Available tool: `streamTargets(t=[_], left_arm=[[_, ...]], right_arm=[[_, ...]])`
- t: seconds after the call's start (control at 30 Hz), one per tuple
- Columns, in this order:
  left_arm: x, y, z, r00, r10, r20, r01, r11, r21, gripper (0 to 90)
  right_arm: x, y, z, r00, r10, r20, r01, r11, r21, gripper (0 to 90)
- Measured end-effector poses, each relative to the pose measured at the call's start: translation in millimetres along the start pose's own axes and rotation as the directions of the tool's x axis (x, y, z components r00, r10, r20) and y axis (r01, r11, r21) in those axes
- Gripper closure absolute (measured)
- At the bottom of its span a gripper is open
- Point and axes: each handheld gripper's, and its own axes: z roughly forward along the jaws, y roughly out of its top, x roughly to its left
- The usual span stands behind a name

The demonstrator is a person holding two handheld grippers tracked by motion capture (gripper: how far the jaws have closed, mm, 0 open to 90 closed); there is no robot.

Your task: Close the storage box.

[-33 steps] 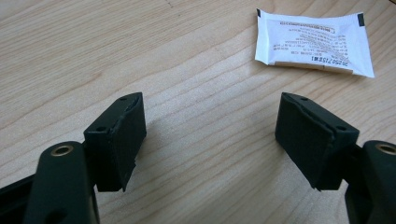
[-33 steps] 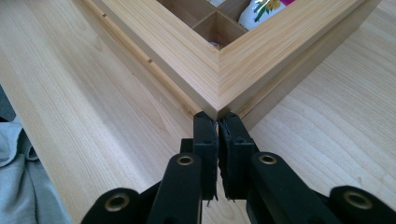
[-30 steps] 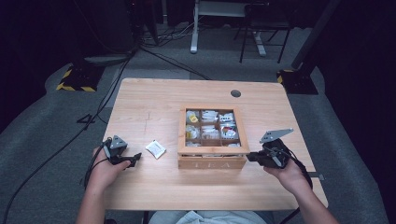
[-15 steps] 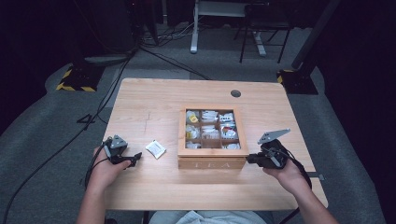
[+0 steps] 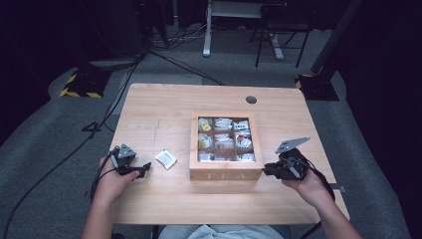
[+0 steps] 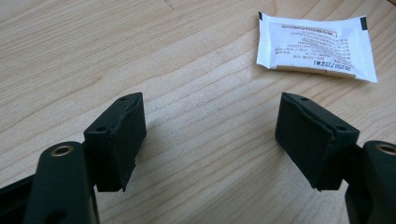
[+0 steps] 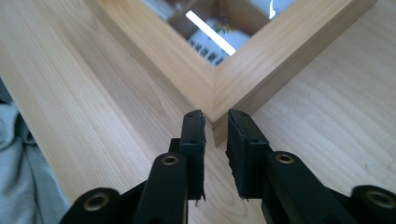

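A wooden tea box (image 5: 226,174) with a glass lid stands mid-table, with sachets in its compartments. A white sachet (image 5: 165,159) lies flat on the table to its left. My left gripper (image 5: 145,169) rests just left of the sachet, pointing at it. In the left gripper view my left gripper (image 6: 210,135) has its jaws wide open over bare wood, the sachet (image 6: 315,46) a little beyond them. My right gripper (image 5: 264,170) sits at the box's front right corner. In the right gripper view my right gripper (image 7: 215,126) is all but shut, with a thin slit aimed at the box corner (image 7: 219,88).
The wooden table (image 5: 164,109) has a round cable hole (image 5: 251,99) at the back right. Its front edge (image 7: 42,116) runs close behind the right gripper, with grey cloth below. Cables and chair legs stand on the floor beyond the table.
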Motion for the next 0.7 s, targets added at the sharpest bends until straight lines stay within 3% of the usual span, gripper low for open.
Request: streamTargets(t=[0.07,0.13,0.17,0.2,0.33,0.37,0.43,0.6,0.7], left_arm=[[-0.2,-0.1,-0.3,1.0000,0.002,-0.003,-0.002,1.0000,0.002,25.2],[-1.6,-0.6,-0.6,0.9999,-0.005,-0.010,0.005,1.0000,0.001,25.3],[-1.6,-0.6,-0.6,0.9999,-0.005,-0.010,0.005,1.0000,0.001,25.3],[-2.8,-1.3,-0.9,0.9999,-0.013,-0.010,0.013,0.9999,-0.002,25.3],[-4.5,-2.6,-2.0,0.9999,-0.011,-0.010,0.011,0.9999,-0.003,25.3],[-4.5,-2.6,-2.0,0.9999,-0.011,-0.010,0.011,0.9999,-0.003,25.3],[-4.4,-2.6,-2.2,0.9999,-0.009,-0.012,0.009,1.0000,-0.003,25.2],[-5.0,-2.3,-1.8,0.9999,-0.008,-0.014,0.008,1.0000,-0.001,24.9],[-5.5,-1.9,-1.9,0.9999,-0.008,-0.012,0.009,0.9999,0.005,24.4]], right_arm=[[-1.3,1.9,-8.6,1.0000,0.004,-0.006,-0.004,0.999,-0.034,61.7],[-5.1,2.1,-16.0,1.0000,0.008,-0.005,-0.008,0.996,-0.089,55.0],[-5.1,2.1,-16.0,1.0000,0.008,-0.005,-0.008,0.996,-0.089,55.0],[-10.4,2.1,-20.9,0.9999,0.011,-0.003,-0.012,0.990,-0.142,50.0],[-20.3,2.4,-30.0,0.9988,0.020,0.044,-0.009,0.975,-0.224,46.0],[-20.3,2.4,-30.0,0.9988,0.020,0.044,-0.009,0.975,-0.224,46.0],[-29.1,2.4,-34.3,0.9970,0.034,0.069,-0.014,0.963,-0.268,43.6],[-48.8,-0.3,-35.5,0.9932,0.071,0.092,-0.038,0.944,-0.327,39.7],[-61.3,-4.1,-34.1,0.9876,0.106,0.115,-0.061,0.939,-0.339,39.2]])
